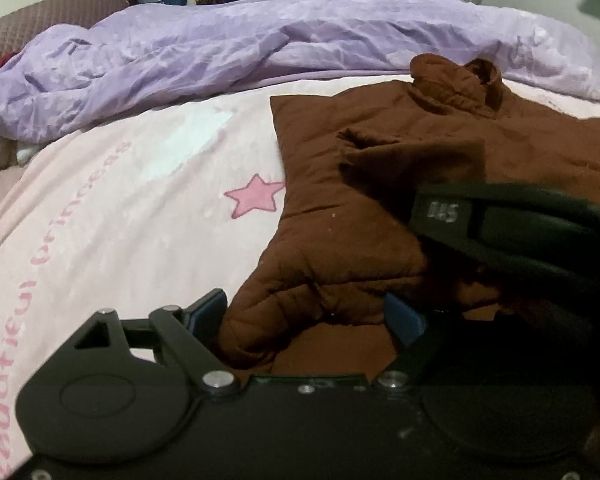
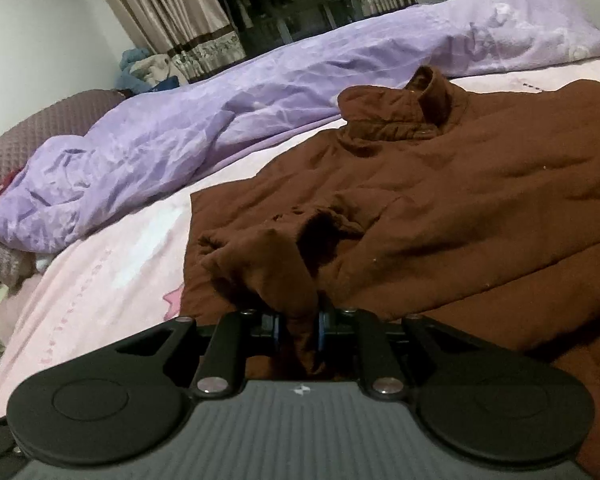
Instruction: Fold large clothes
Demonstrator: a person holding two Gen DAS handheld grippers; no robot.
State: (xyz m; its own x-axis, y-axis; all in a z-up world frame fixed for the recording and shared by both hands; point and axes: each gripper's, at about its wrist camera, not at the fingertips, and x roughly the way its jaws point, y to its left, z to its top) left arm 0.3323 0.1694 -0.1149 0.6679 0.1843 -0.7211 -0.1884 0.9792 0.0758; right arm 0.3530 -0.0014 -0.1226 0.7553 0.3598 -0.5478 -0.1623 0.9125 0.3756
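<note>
Brown padded jacket (image 2: 460, 208), spread collar-up on the pink bed sheet (image 1: 120, 220): folding at an early stage, one sleeve (image 2: 284, 264) pinched in the right gripper (image 2: 299, 326) over the body, left gripper (image 1: 306, 314) fingers spread about a lower fold, remaining folds outstanding.

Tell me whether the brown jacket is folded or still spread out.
Partly folded: the brown jacket lies mostly flat, one sleeve pulled across and pinched in the right gripper.

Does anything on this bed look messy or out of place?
The brown jacket lies flat except one sleeve, bunched and pinched in the right tongs. The purple duvet is crumpled behind it.
</note>
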